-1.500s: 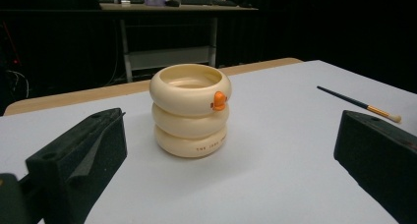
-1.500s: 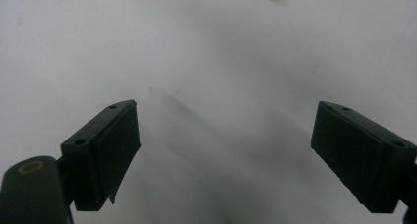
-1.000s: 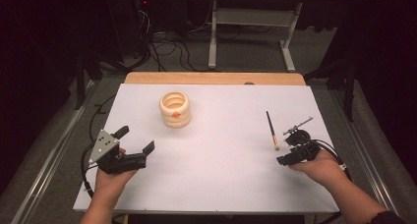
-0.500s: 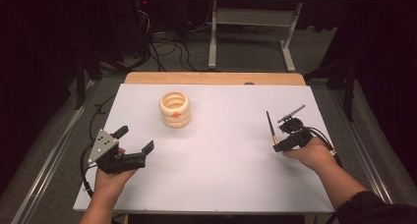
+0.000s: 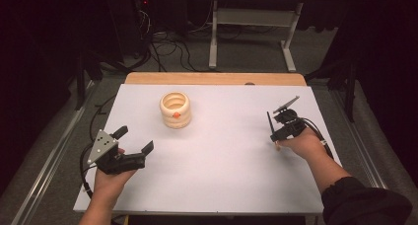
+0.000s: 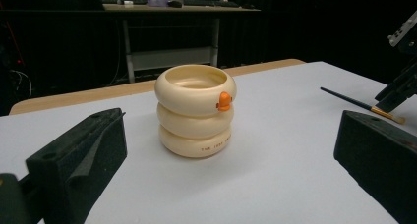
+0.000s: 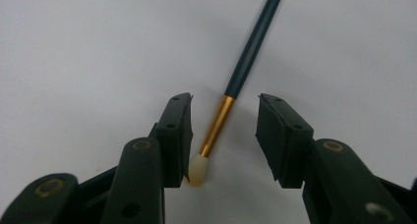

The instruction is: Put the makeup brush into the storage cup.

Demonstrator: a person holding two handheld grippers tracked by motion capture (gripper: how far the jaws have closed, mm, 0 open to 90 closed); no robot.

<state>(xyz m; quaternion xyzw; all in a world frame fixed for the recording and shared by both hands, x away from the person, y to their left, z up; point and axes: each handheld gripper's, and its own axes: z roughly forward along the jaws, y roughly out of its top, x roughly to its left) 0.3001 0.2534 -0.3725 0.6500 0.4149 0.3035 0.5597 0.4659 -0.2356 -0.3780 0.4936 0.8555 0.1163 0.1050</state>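
Note:
A cream ringed holder with a small orange duck on its rim stands upright at the back left of the white table; the left gripper view has it as the holder straight ahead. My left gripper rests open near the front left, well short of it. A thin paintbrush with dark handle, gold ferrule and pale tip lies flat at the right. My right gripper points down over the paintbrush, open, its jaws on either side of the ferrule without gripping.
A wooden strip runs along the table's far edge. Beyond it are cables and a metal stand's legs on the floor. The other hand's gripper stands at the right of the left gripper view.
My right gripper has moved forward and tipped down over the brush's tip end. The left gripper and the holder have stayed put.

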